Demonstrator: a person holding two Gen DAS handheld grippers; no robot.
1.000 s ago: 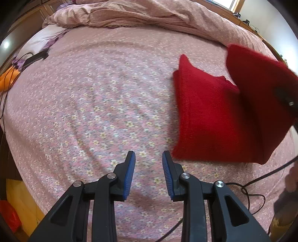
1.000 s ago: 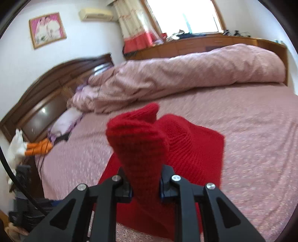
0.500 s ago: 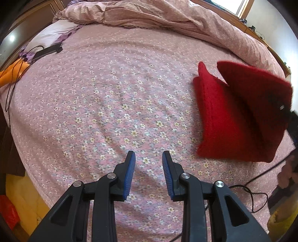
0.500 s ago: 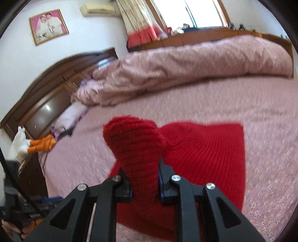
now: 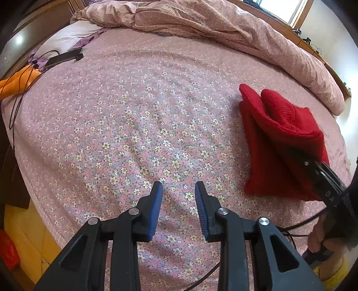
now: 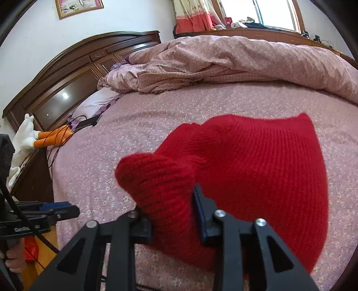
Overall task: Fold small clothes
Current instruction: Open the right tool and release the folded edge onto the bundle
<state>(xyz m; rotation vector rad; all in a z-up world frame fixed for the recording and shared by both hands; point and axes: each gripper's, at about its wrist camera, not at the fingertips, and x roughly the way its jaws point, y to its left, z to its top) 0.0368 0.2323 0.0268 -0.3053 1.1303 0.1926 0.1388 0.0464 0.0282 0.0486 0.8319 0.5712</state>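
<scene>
Two grippers: each is held by a person, and each carries a wrist camera looking along its fingers.
Left gripper [image 5: 179, 185]: lowest in the left wrist view, released, blue pads apart with nothing between them, hovering over bare sheet.
Right gripper [image 6: 172, 206]: bottom centre of the right wrist view, jaws opening; a bunched fold of knit sits between them, and the right pad looks clear of the wool.
Red knitted garment [image 6: 257, 170]: centre right of the right wrist view, right side of the left wrist view, lying on the bed near its front edge.
What has changed: a second ago the right gripper was clenched on the raised flap, held well above the rest; now the flap has come down over the lower layer and the grip is loosening.
Meaning for the task: this fold looks nearly laid; letting go and pressing it flat seems the remaining work.
Bed sheet [image 5: 138, 125]: pink with small flowers, soft, filling mid frame.
Duvet [image 6: 246, 58]: pink, heaped across the far side.
Headboard [image 6: 73, 73]: dark wood, upper left.
Window [image 6: 275, 11]: bright, top right, with a curtain beside it.
</scene>
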